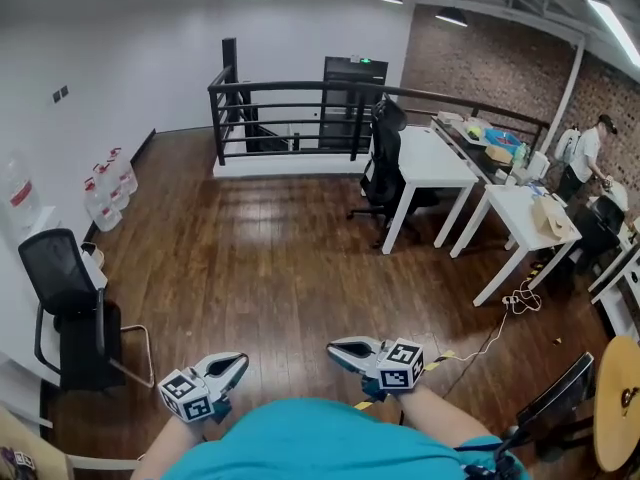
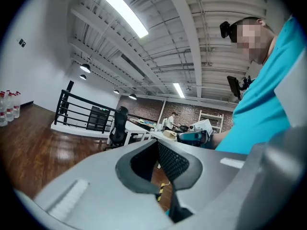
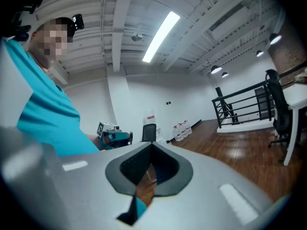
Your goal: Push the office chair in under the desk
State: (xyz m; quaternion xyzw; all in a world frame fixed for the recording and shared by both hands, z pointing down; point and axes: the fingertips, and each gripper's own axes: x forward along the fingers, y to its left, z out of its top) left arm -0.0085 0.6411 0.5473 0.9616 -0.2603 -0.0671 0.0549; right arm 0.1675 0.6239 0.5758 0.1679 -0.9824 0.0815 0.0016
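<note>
The black office chair point(image 1: 385, 163) stands at the left end of a white desk point(image 1: 432, 160), far across the wooden floor. It also shows small in the left gripper view point(image 2: 117, 126) and at the right edge of the right gripper view point(image 3: 278, 110). Both grippers are held close to my body, far from the chair. My left gripper point(image 1: 238, 362) is shut with nothing between its jaws point(image 2: 157, 143). My right gripper point(image 1: 334, 348) is shut and empty too point(image 3: 151, 145). Each gripper sees the other: the right gripper point(image 2: 193, 137) and the left gripper point(image 3: 113, 134).
A black visitor chair point(image 1: 65, 303) stands at the left wall, with water bottles point(image 1: 105, 193) beyond it. A black railing point(image 1: 300, 108) borders the back. A second white desk point(image 1: 530, 218), floor cables point(image 1: 510, 303) and a person point(image 1: 590, 153) are at the right.
</note>
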